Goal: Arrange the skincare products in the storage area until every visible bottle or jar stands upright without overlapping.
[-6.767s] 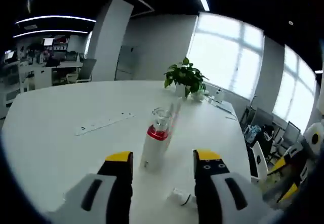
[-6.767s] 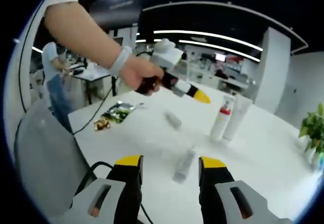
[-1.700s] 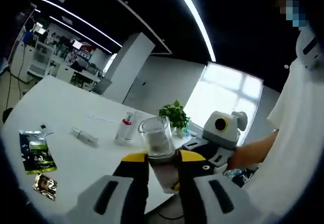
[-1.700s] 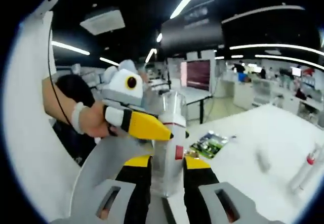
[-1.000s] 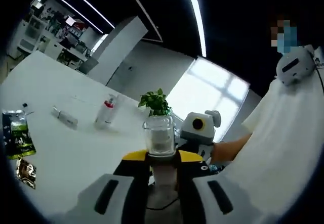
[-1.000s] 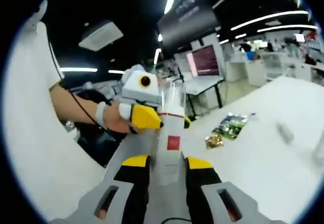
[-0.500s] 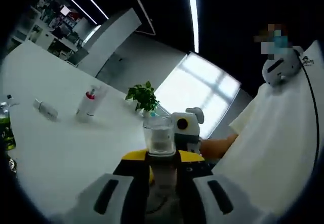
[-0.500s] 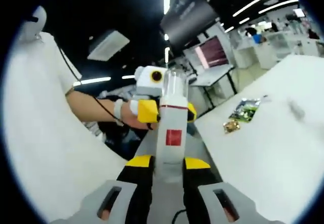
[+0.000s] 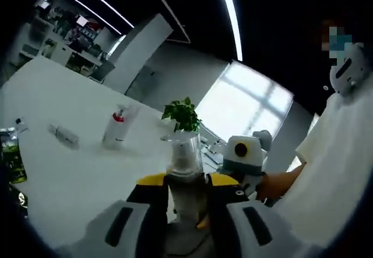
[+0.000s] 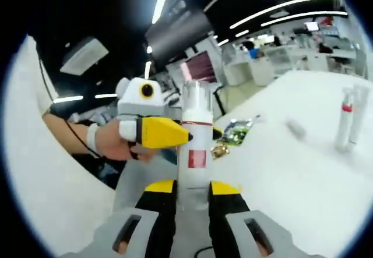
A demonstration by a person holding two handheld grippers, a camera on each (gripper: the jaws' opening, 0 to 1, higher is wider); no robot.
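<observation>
Up front in the left gripper view, our left gripper (image 9: pixel 185 183) has its two yellow-tipped jaws pressed against the sides of one clear-capped bottle (image 9: pixel 185 163), which stands upright between them, lifted above the white table (image 9: pixel 76 170); beside it on the right we see the right gripper (image 9: pixel 242 159) and the hand (image 9: pixel 274 183) that carries it; farther off on the table we count two upright bottles, a red-collared bottle (image 9: pixel 114 131) and a pale tube (image 9: pixel 129 118) just behind it, touching or nearly so; one small bottle (image 9: pixel 64 135) lies on its side to their left; one green packet (image 9: pixel 11 162) sits at the left edge; one potted plant (image 9: pixel 183 115) stands behind the held bottle.

Next, in the right gripper view, our right gripper (image 10: pixel 192 189) closes on the lower body of the same bottle (image 10: pixel 195 144), whose white side bears a red square label; the left gripper (image 10: pixel 166 133) crosses in from the left with one yellow jaw tip touching the bottle's upper part, held by a hand (image 10: pixel 116 143) with a white wristband; on the table (image 10: pixel 291 170) we count again two standing bottles at the right, the red-collared one (image 10: pixel 345 120) and the tube (image 10: pixel 359 115) side by side; one lying bottle (image 10: pixel 296 129) sits between them and the packets; two packets, a green one (image 10: pixel 239 127) and a small gold one (image 10: pixel 220 150), lie near the held bottle.
</observation>
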